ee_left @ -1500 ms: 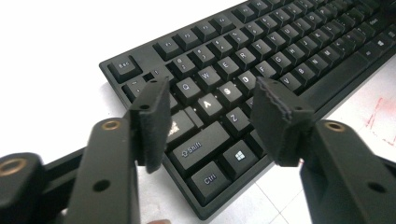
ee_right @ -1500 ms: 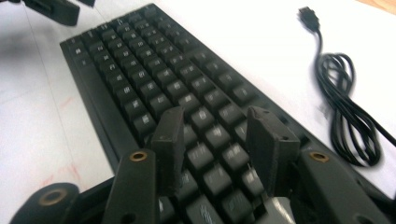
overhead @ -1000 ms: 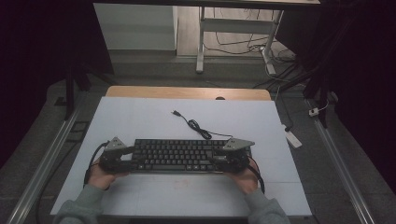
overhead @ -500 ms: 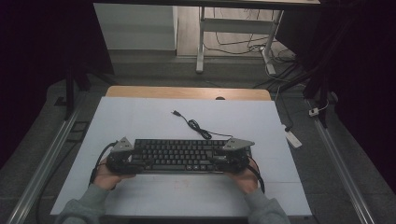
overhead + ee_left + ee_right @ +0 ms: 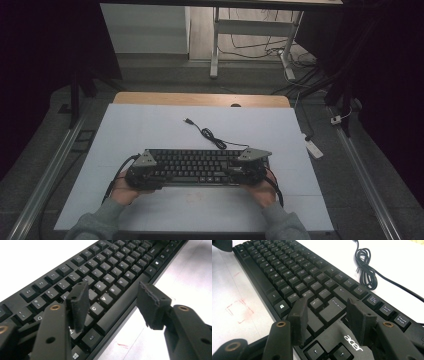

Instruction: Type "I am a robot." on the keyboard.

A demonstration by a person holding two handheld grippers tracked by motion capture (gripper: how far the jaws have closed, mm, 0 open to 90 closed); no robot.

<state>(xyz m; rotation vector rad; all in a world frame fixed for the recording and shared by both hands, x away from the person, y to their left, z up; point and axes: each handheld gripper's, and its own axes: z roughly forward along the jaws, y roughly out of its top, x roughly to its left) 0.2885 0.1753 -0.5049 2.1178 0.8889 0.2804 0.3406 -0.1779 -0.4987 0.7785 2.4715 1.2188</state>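
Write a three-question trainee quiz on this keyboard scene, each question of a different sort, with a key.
1. True or false: the keyboard stands on its edge against a wall.
2. Multiple choice: the coiled cable lies (a) on the white table beyond the keyboard, (b) under the person's sleeves, (c) on the floor.
3. Fill in: in the right gripper view, the brand printed on the keyboard beside the arrow keys reads ____.

Key
1. False: it lies flat on the table, with the left tongs at one end and the right tongs at the other.
2. a
3. acer
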